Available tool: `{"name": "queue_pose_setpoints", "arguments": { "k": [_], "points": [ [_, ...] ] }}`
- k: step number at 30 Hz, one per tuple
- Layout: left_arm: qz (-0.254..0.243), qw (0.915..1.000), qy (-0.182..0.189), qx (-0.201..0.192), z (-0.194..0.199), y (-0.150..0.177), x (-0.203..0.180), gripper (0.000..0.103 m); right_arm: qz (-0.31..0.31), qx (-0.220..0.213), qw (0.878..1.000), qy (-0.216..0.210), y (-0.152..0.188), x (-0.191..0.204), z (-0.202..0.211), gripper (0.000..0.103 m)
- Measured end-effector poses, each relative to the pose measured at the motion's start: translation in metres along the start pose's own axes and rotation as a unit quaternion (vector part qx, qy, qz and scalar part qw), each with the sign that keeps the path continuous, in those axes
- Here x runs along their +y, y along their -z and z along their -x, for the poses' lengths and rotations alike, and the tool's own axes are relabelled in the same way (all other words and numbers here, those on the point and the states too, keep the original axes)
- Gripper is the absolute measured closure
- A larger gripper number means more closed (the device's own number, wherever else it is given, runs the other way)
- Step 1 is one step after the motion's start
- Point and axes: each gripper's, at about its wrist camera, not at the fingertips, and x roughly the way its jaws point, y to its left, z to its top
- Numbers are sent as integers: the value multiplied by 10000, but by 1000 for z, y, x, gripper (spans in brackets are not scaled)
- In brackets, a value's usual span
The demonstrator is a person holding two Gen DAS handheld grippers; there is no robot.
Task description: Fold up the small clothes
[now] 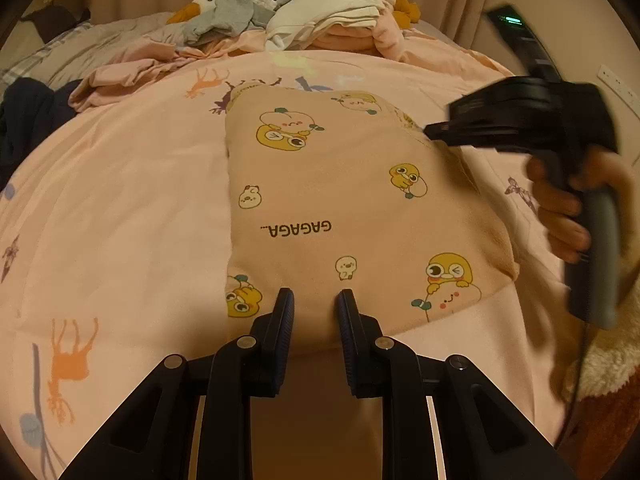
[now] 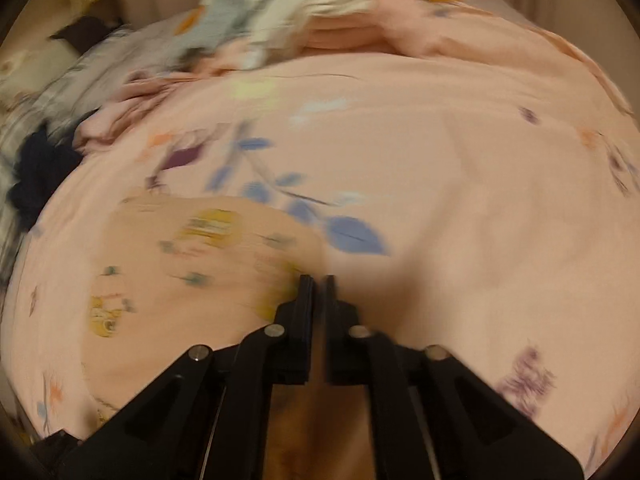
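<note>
A small peach garment (image 1: 344,192) printed with yellow ducks and "GAGAGA" lies folded on the pink bedspread (image 1: 120,200). My left gripper (image 1: 316,300) is open, its fingertips at the garment's near edge, gripping nothing. My right gripper (image 1: 436,132), held in a hand, hovers at the garment's far right corner. In the blurred right wrist view the right gripper (image 2: 318,280) is nearly shut, with a thin strip of peach cloth between its fingers, at the right edge of the garment (image 2: 192,264).
A pile of white, grey and pink clothes (image 1: 304,16) with a duck plush lies at the back of the bed. A dark garment (image 1: 28,120) lies at the left edge. A fluffy cream blanket (image 1: 608,364) is at the right.
</note>
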Motion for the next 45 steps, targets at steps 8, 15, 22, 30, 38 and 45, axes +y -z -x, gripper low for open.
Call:
{"name": "queue_pose_setpoints", "arguments": {
  "k": [8, 15, 22, 30, 38, 45],
  "points": [
    [223, 9997, 62, 95, -1, -2, 6, 83, 449, -4, 9951, -882, 45, 10, 56, 90],
    [140, 9999, -38, 84, -3, -2, 3, 82, 1087, 507, 9909, -610, 102, 28, 38, 94],
    [222, 9994, -216, 143, 3, -1, 0, 82, 871, 609, 9922, -648, 106, 20, 52, 93],
    [610, 9966, -253, -487, 80, -17, 8, 82, 775, -79, 9959, -459, 82, 32, 123, 72],
    [978, 9792, -222, -1764, 191, -14, 2, 23, 241, -890, 9931, -720, 85, 20, 215, 16],
    [872, 9768, -114, -1953, 213, -8, -3, 1, 312, -1282, 9904, -402, 104, 18, 250, 0]
  ]
}}
